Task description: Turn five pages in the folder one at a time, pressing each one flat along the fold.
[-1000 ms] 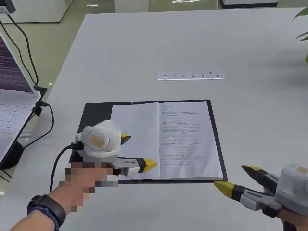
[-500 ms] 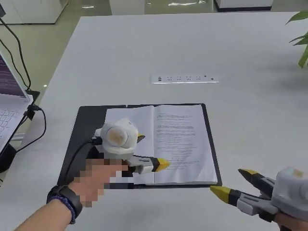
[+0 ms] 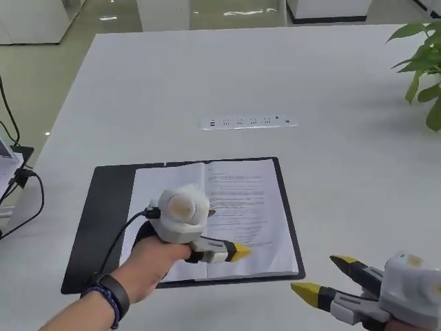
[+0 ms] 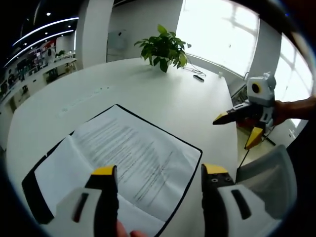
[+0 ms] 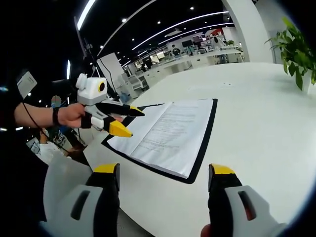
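Legible text: none; the right-hand page [image 3: 248,214] of the open black folder [image 3: 103,221] carries rows of printed lines, too small and blurred to read in the head view or either gripper view; markings on the white power strip [image 3: 248,123] are likewise unreadable.

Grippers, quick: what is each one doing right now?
Left gripper: open, holding nothing, over the folder.
Right gripper: open, holding nothing.

The white tabletop [image 3: 358,138] carried an open black folder [image 3: 103,207] near its front edge, its pages lying flat. Well beyond it lay a white power strip [image 3: 248,123], roughly parallel to the folder's top edge.
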The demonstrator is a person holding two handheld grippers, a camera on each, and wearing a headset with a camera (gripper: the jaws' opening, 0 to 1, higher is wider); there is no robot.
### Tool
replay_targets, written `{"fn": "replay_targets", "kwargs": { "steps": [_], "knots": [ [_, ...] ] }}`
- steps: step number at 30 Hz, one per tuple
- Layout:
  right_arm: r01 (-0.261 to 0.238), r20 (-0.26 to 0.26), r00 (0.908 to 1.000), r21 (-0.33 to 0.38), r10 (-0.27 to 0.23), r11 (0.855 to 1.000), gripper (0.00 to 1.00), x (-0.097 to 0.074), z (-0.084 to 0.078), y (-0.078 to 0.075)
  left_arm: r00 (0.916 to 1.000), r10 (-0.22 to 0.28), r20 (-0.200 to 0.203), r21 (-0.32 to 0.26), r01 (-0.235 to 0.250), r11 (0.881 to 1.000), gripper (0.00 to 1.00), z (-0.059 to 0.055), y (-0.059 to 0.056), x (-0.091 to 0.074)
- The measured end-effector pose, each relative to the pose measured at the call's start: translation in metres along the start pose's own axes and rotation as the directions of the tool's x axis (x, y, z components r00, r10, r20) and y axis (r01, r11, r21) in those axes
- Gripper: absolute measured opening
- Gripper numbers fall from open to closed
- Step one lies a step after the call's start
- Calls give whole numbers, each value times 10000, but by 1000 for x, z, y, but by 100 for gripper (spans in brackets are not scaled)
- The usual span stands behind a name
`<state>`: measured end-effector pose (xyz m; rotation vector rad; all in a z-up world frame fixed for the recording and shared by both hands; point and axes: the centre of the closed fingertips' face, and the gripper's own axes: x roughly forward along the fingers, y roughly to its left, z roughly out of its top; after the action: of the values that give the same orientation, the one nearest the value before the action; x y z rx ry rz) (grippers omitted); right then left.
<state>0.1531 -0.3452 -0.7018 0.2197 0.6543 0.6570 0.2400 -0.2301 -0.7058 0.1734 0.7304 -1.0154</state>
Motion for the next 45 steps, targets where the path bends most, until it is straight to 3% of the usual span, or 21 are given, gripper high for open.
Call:
{"fn": "replay_targets", "kwargs": {
  "steps": [5,10,16,23,33,36,40,45],
  "knots": [
    [95,-76,9999,53,-94,9999,72,-1,-4,-2,9992,-286,-264,192,291,9994,69,-1,-9,21],
    [68,-212,9998,-21,-68,10000,72,-1,-8,-3,9982,-580,-153,238,583,9980,69,6,-22,41],
    [162,-235,9996,81,-160,9998,73,-2,-10,-5,9950,-846,-525,559,876,9946,70,2,-34,65],
    [201,-422,9989,33,-199,9998,73,0,-14,-6,9954,-601,-747,587,646,9962,71,-3,-33,86],
    [-20,-693,9976,79,26,10000,73,3,-20,0,9936,-219,-1112,1295,363,9909,73,-14,-35,105],
    [-40,-771,9970,25,42,10000,72,3,-21,1,9922,-79,-1248,1435,260,9893,74,-19,-36,109],
    [-61,-746,9972,80,67,9999,72,3,-21,0,9907,236,-1340,2043,43,9789,74,-24,-36,110],
    [-102,-857,9963,86,109,9999,71,6,-23,0,9911,187,-1315,2129,98,9770,74,-24,-34,109]
  ]
}}
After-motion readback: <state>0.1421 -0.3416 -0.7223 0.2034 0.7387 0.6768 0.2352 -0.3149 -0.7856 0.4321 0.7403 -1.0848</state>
